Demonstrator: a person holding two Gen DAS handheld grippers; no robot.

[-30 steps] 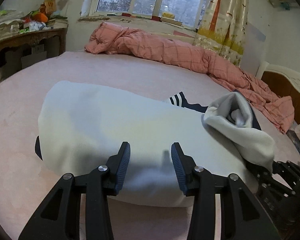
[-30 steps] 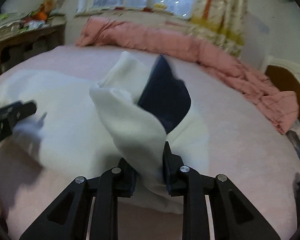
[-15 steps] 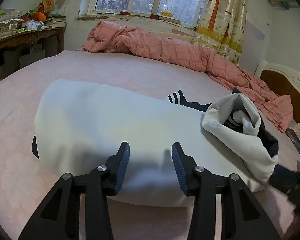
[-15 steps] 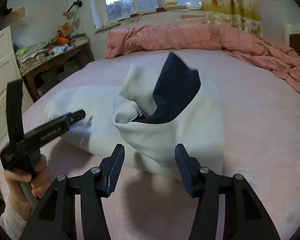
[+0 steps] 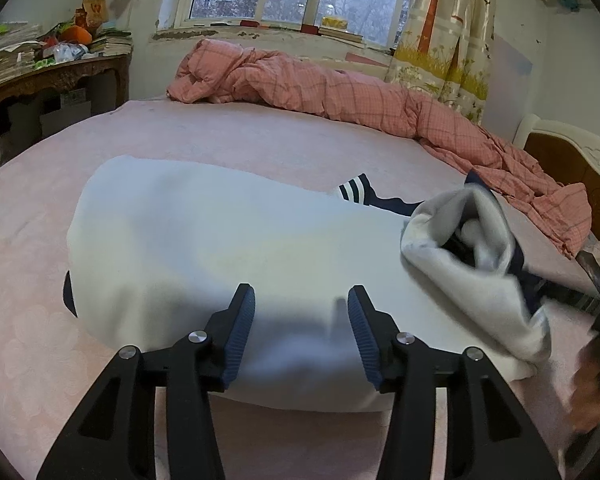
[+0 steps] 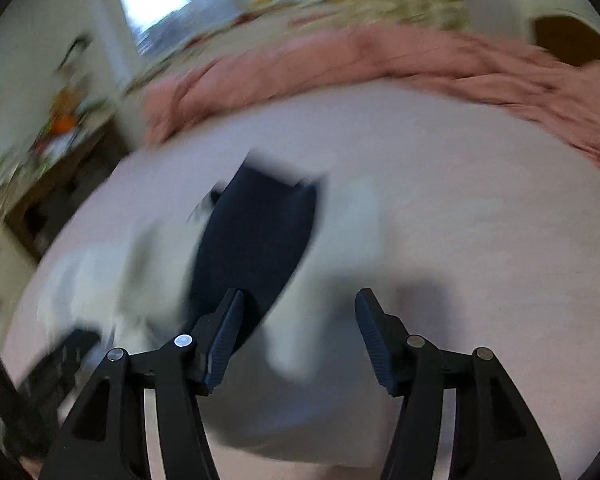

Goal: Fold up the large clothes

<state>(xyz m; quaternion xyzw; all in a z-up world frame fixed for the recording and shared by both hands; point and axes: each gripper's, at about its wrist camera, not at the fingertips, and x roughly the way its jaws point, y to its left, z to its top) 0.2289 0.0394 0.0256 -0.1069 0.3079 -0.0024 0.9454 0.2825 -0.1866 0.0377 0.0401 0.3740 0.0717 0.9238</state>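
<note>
A large white garment (image 5: 204, 232) with navy parts lies folded across the pink bed (image 5: 260, 136). A navy cuff with white stripes (image 5: 356, 192) pokes out behind it. Its right end is a loose bunched heap (image 5: 460, 240). My left gripper (image 5: 300, 292) hovers over the near edge of the garment, its jaws opening, and no cloth is pinched between them. The right wrist view is blurred by motion. There my right gripper (image 6: 300, 300) has its jaws opening, with the white cloth (image 6: 340, 232) and its navy panel (image 6: 256, 240) lying just beyond the tips, ungripped.
A pink checked quilt (image 5: 340, 92) is heaped along the far side of the bed under the window. A cluttered wooden desk (image 5: 52, 76) stands at the left and a wooden headboard (image 5: 572, 160) at the right. A person's blurred hand (image 5: 592, 384) shows at the lower right.
My right gripper let go of the bunched white end, spread its jaws and swung away. The end now rests on the bed. My left gripper stayed put, its jaws slightly wider.
</note>
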